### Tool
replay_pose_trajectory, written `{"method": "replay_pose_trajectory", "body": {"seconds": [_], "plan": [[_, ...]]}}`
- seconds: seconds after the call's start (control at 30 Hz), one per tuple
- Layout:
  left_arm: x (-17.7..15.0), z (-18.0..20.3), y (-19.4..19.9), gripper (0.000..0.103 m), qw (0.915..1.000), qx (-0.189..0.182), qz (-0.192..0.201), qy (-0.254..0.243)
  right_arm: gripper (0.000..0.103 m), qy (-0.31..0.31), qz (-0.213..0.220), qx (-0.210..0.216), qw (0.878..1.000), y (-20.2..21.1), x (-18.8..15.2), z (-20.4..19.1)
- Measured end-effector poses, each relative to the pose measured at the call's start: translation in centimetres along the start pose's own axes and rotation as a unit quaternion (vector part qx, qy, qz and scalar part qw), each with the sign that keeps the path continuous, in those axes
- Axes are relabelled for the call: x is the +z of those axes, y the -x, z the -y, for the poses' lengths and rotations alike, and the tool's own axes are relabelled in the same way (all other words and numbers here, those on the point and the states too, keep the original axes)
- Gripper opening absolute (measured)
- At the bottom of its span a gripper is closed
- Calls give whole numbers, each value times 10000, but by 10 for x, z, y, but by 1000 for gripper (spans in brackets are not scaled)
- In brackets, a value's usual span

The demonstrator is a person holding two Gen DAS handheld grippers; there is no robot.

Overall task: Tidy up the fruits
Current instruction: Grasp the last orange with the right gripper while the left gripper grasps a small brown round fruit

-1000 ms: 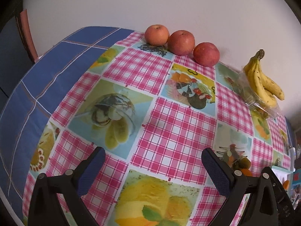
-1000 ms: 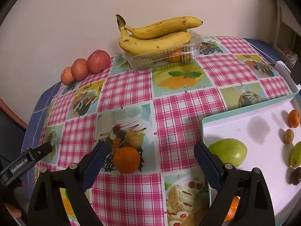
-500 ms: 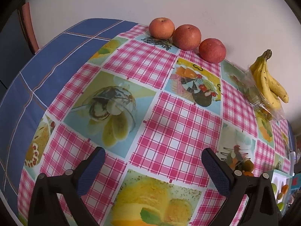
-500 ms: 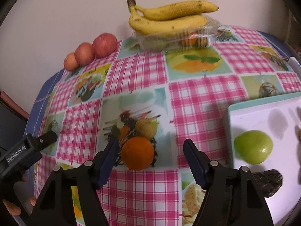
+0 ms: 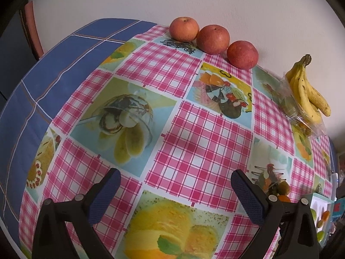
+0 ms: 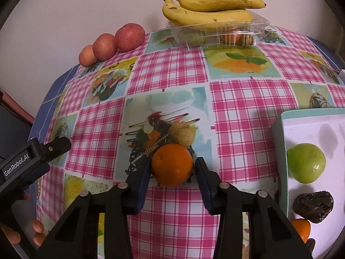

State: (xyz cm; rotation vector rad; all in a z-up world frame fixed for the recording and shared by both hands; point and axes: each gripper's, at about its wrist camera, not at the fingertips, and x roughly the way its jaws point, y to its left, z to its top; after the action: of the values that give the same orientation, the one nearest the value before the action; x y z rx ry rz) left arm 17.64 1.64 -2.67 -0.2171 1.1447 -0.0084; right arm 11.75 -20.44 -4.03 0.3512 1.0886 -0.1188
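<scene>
An orange [image 6: 171, 164] lies on the checked tablecloth, with a small brownish fruit [image 6: 182, 134] just behind it. My right gripper [image 6: 172, 168] has its jaws closed in on both sides of the orange, which still rests on the cloth. My left gripper [image 5: 174, 185] is open and empty above the cloth; it shows at the left edge of the right wrist view [image 6: 32, 153]. Three red apples [image 5: 213, 39] line the wall. Bananas [image 6: 207, 8] rest on a clear plastic box [image 6: 217, 33].
A white tray with a teal rim [image 6: 278, 142] at the right holds a green fruit [image 6: 305, 165], a dark wrinkled fruit [image 6: 312, 202] and a small orange [image 6: 300, 228]. The wall runs close behind the apples and bananas. A blue cloth [image 5: 43, 82] covers the table's left edge.
My right gripper moved forward and down to the orange, and its jaws narrowed around it. My left gripper drifted slightly and stayed open.
</scene>
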Motion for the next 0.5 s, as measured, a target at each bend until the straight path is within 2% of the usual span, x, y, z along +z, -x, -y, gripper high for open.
{"method": "replay_pose_trajectory", "body": {"seconds": [0.5], "plan": [[-5, 14, 6, 102, 9997, -235, 42, 95, 39, -62, -19, 107, 9999, 11, 1, 13]]}}
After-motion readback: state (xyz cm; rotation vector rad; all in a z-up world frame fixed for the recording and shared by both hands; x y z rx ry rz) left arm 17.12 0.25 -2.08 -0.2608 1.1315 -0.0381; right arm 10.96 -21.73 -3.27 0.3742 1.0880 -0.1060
